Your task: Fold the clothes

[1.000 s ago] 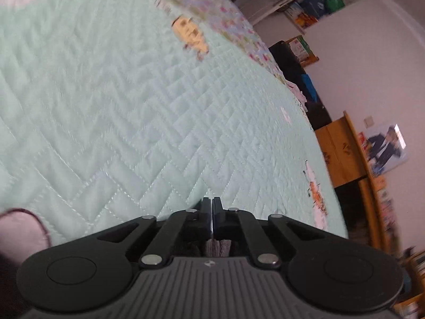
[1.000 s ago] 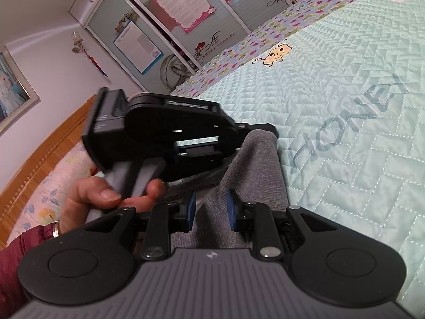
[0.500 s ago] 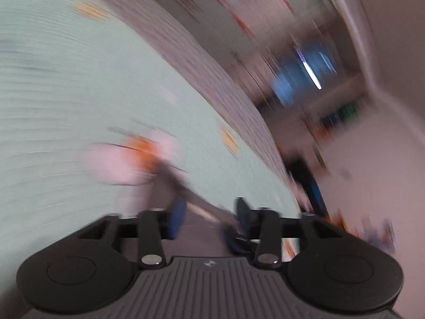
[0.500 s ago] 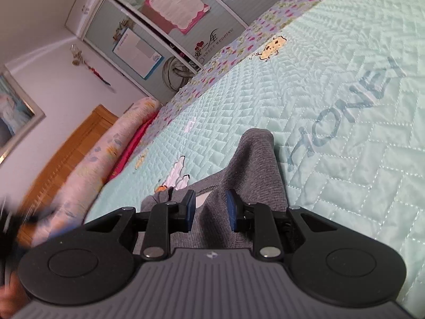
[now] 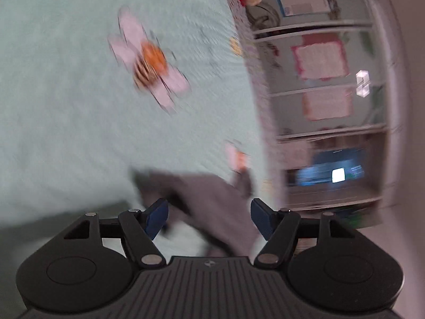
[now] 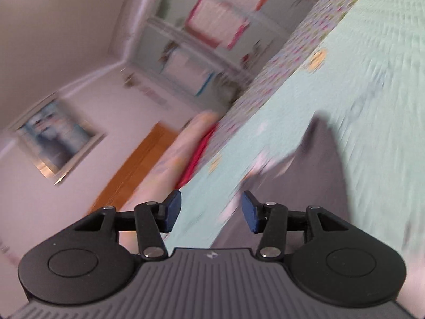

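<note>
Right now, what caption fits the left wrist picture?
Left gripper opening over the grey garment on a mint quilt.

Black claw [image 5: 208, 216], blue pads [image 5: 156, 219]

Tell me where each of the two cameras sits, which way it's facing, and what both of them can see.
Left wrist: sits on the left gripper, looking along its opening fingers across the mint quilt toward the cabinet; grey garment lies beyond the pads, not pinched.
Right wrist: sits on the right gripper, looking up the bed toward the orange headboard and wall picture; its jaws are opening, gripping nothing, garment ahead to the right.
Shared: the quilt, the grey garment and the cabinet, all motion-blurred.
</note>
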Demonstrator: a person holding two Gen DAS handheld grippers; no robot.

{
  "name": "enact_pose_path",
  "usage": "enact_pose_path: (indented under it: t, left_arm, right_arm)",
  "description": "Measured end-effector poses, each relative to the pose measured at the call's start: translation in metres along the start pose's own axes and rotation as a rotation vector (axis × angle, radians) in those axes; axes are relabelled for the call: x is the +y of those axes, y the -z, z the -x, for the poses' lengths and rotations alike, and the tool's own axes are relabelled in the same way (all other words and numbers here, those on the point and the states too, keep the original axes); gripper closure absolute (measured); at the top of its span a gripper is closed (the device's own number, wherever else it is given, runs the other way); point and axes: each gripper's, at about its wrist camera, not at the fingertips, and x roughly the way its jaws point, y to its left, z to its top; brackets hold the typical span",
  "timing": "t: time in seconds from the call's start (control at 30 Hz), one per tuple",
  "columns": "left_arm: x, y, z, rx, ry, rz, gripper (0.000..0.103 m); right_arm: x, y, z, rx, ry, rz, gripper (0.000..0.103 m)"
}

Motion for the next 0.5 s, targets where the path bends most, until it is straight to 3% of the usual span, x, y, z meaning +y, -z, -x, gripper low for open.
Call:
enact_pose_path:
  t: [0.17,0.27,0.37,0.4,0.47,0.5]
  left_arm:
    - [-0.001,0.007,-0.016,-0.054,-0.019,0.050,0.032]
    - [0.010,0.000,-0.024,-0.100,-0.057,0.087,0.032]
    - [0.010,-0.005,-0.033,-0.071,-0.069,0.089,0.033]
    - [0.010,-0.005,-0.035,-0.091,-0.110,0.092,0.035]
    - [0.015,-0.005,-0.038,-0.127,-0.167,0.158,0.056]
    - [0.013,-0.005,-0.039,-0.142,-0.197,0.167,0.061]
  right_arm:
    - [0.037,0.059,0.068,0.074,0.013,-0.034,0.045]
    - [0.054,0.075,0.093,0.070,0.032,-0.041,0.045]
    - [0.068,0.082,0.104,0.075,0.061,-0.023,0.042]
    - [0.070,0.083,0.106,0.078,0.082,-0.015,0.041]
    - [0.073,0.087,0.110,0.085,0.111,-0.012,0.041]
    - [0.073,0.090,0.114,0.082,0.120,-0.026,0.041]
